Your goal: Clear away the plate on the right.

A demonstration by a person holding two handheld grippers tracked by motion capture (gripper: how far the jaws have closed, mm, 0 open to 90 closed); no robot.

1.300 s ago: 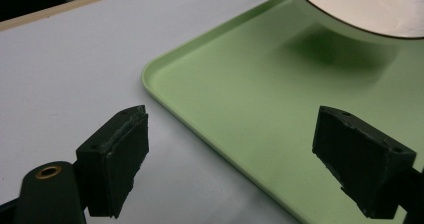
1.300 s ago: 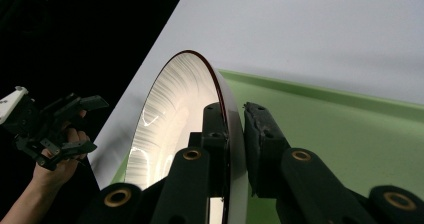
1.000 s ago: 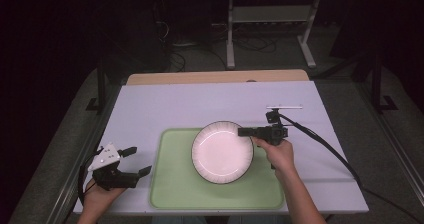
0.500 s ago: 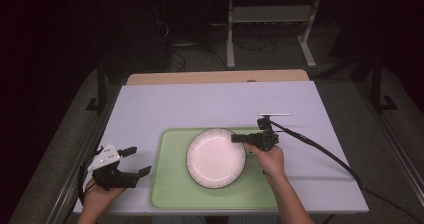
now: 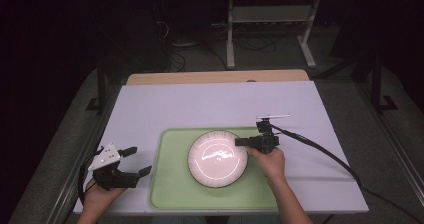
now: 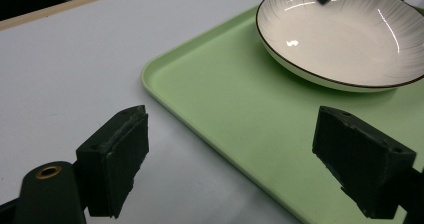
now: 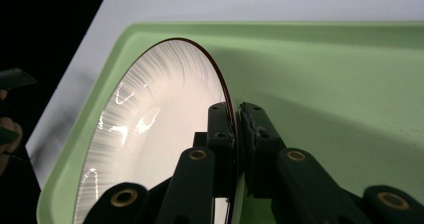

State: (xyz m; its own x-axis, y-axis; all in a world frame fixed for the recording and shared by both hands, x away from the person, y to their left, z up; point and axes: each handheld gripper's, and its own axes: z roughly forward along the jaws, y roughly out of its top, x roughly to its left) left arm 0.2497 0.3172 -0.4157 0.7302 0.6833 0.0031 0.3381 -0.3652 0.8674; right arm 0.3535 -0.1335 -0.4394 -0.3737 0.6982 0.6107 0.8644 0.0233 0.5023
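Near edge, high view: two forearms enter from the bottom. The left gripper rests on the white table just left of the green tray, its jaws spread wide with nothing between them; the left gripper view confirms bare pads over table and tray rim.

Centre: the plate, white with a dark rim line and fine radial ribbing, sits on the tray, roughly mid-tray and toward its far half. The right gripper reaches in from the right and is clenched on the plate's right rim. In the right gripper view the two pads pinch the thin rim edge-on, one inside the bowl and one outside. From that view it cannot be told whether the plate's underside lies flat on the tray or one side is raised.

Risks, as judged: the grip holds a narrow, glossy rim at a single point, so a lift could let the plate pivot and slip out, dropping onto the tray. Releasing while the plate is tilted could make it rock or slide toward the tray lip. The trailing cable could drag on the wrist.

Far: a wooden strip borders the table; beyond lie a dark floor and a metal stand.

No brand, label or writing is legible.
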